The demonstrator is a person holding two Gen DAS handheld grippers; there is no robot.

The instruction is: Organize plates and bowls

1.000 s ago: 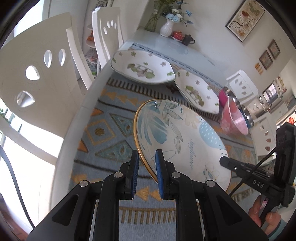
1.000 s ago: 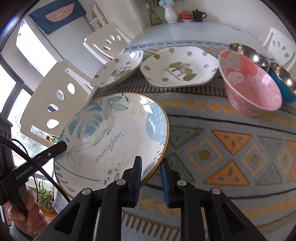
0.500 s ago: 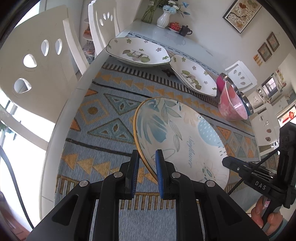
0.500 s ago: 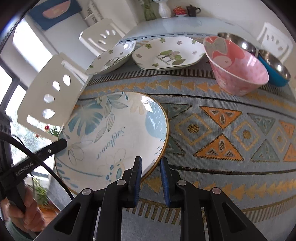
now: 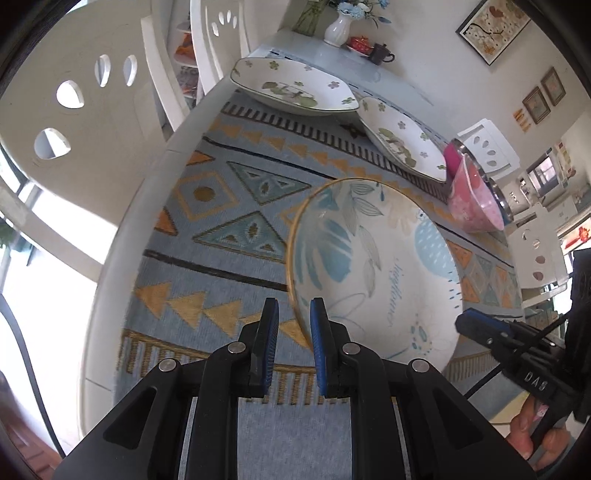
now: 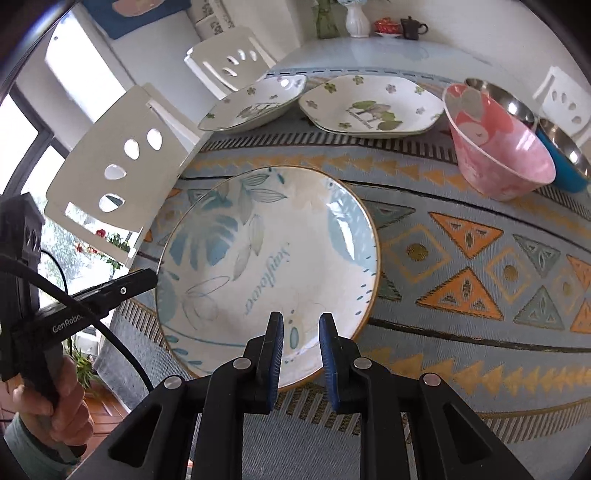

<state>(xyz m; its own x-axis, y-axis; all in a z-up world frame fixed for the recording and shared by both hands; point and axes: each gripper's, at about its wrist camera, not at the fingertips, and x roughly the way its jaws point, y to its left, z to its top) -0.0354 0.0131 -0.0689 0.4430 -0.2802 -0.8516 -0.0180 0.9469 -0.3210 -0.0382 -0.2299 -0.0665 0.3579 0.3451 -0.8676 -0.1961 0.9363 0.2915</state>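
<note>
A large round plate [image 5: 376, 273] [image 6: 266, 258] with blue leaf print and a gold rim hangs low over the patterned tablecloth [image 6: 461, 258] near the table's front corner. My left gripper [image 5: 293, 332] is shut on its left rim, and its fingertips [image 6: 147, 277] show in the right wrist view. My right gripper [image 6: 301, 343] is shut on the plate's near rim, and its fingertips [image 5: 465, 325] show in the left wrist view. Whether the plate touches the cloth I cannot tell.
Two floral plates [image 6: 255, 107] [image 6: 369, 107] lie at the back. A pink bowl [image 6: 498, 155], a steel bowl [image 6: 495, 96] and a blue bowl [image 6: 565, 158] stand at the right. White chairs [image 6: 118, 162] line the table's left side. A vase [image 6: 356, 18] stands far back.
Both grippers have carried the leaf plate toward the front of the table and lower, and the plate lies flatter. The floral plates and bowls have not moved.
</note>
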